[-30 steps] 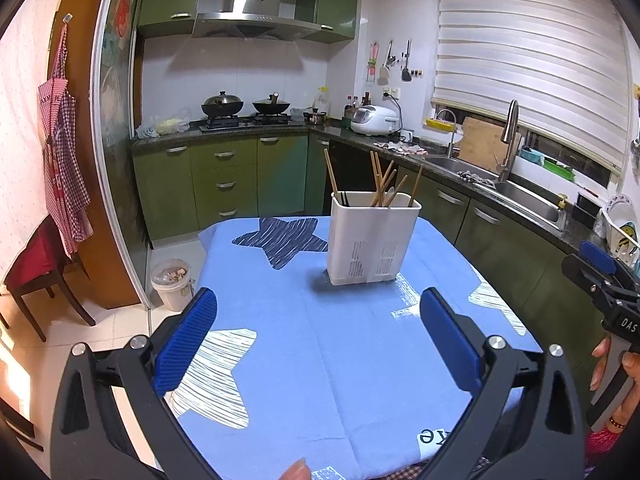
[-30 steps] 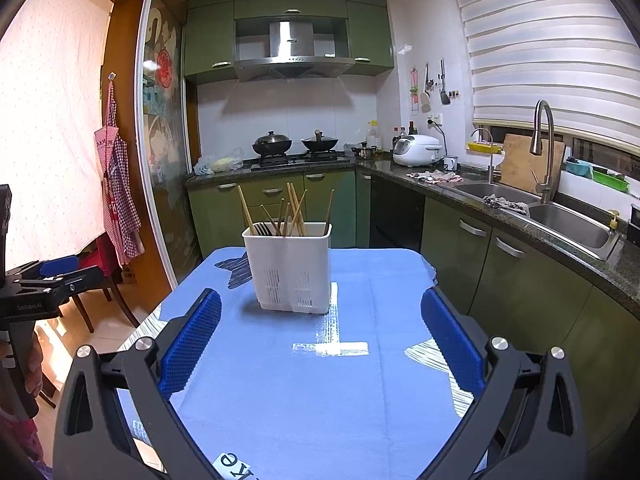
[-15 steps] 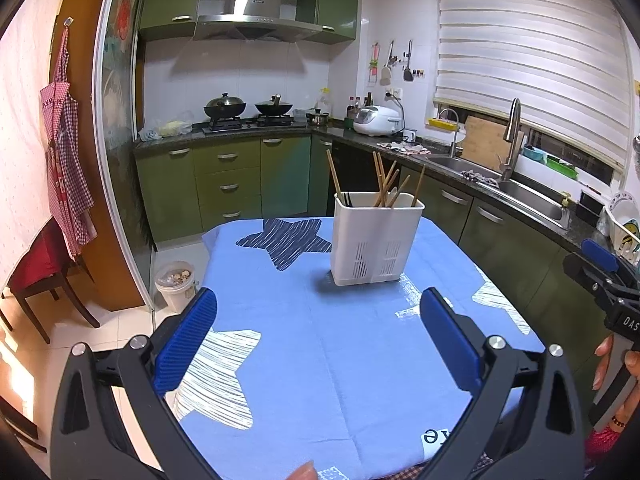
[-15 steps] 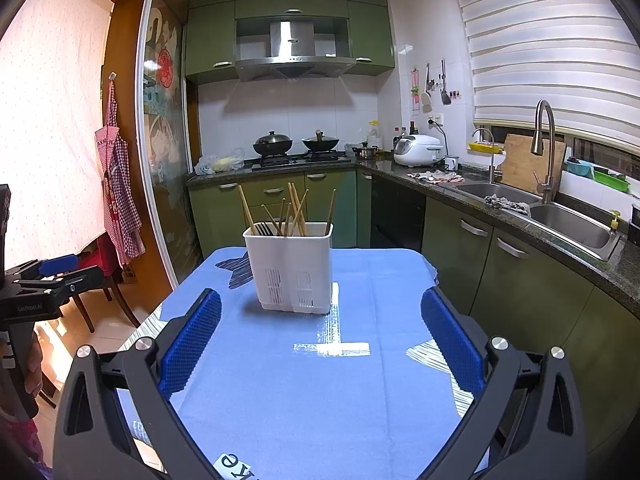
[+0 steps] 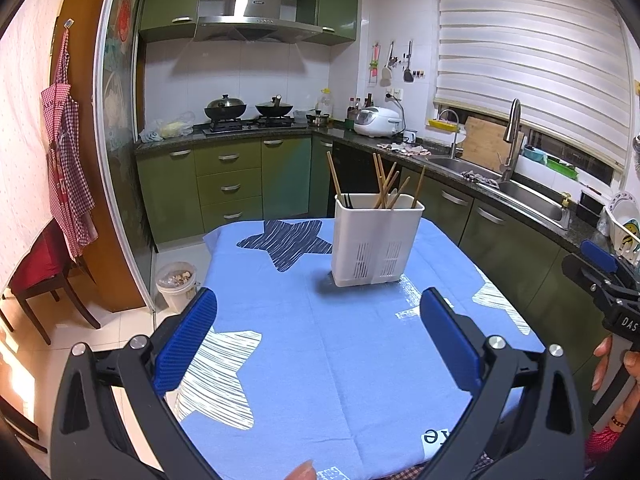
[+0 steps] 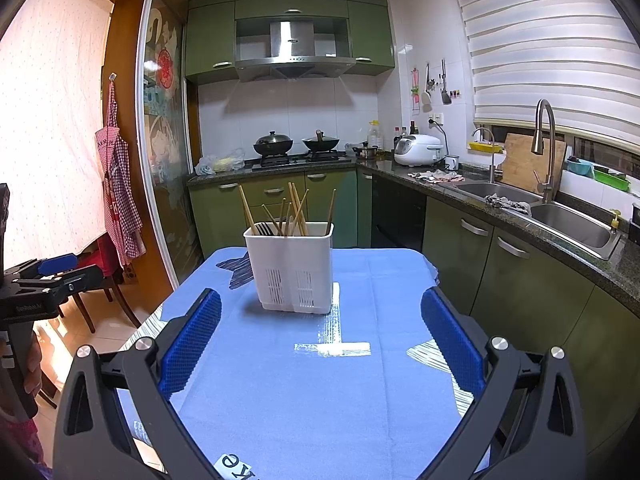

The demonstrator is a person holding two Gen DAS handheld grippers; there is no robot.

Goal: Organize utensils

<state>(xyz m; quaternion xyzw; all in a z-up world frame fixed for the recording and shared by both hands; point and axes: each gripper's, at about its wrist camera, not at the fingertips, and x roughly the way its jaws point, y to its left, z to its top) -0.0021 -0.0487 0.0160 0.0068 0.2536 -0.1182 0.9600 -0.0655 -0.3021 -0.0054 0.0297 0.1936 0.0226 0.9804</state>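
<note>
A white slotted utensil holder (image 5: 376, 240) stands upright on the blue star-patterned tablecloth (image 5: 320, 360), toward the table's far side; it also shows in the right wrist view (image 6: 292, 268). Several wooden chopsticks (image 5: 386, 184) and some dark utensils stick out of it (image 6: 294, 210). My left gripper (image 5: 320, 336) is open and empty, held above the table's near edge, well short of the holder. My right gripper (image 6: 320, 340) is open and empty, also short of the holder. Each gripper shows at the edge of the other's view (image 5: 600, 280) (image 6: 44, 280).
Green kitchen cabinets (image 6: 500, 248) and a counter with a sink (image 6: 568, 224) run along the right. A stove with two woks (image 5: 244, 112) is at the back. A small bin (image 5: 176, 284) and a red chair (image 5: 36, 272) stand on the floor at left.
The left gripper has drifted slightly, so the holder sits a little further right in its view. The right gripper has barely moved. Both stay open.
</note>
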